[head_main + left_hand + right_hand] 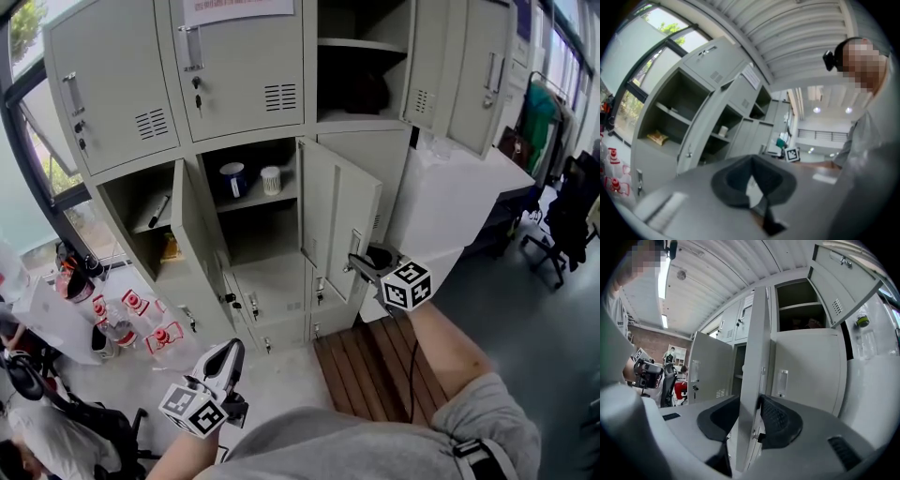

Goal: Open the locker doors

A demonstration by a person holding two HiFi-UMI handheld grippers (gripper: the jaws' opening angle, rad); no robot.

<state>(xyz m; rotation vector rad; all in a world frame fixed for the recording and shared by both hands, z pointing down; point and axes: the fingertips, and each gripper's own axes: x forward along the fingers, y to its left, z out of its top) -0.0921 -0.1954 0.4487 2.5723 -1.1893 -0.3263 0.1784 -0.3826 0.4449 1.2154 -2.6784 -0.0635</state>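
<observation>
Evidently the right gripper (pixel 364 267) pinches the free edge, near the latch handle, of a thin grey sheet-metal locker door (pixel 339 216) standing half open in the middle row. Light and stiff on its hinges but smooth-painted, it is probably best held there. The left gripper (pixel 232 354) hangs low, jaws pressed together, empty.

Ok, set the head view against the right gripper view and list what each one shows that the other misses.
Head view only: the blue mug, the white cup, the red-labelled bottles and the wooden slats. Right gripper view only: the ceiling lights, and the close look at the right gripper with its pads closed on the edge of the middle locker door. Both: that door standing open, and the top right door open too.
</observation>
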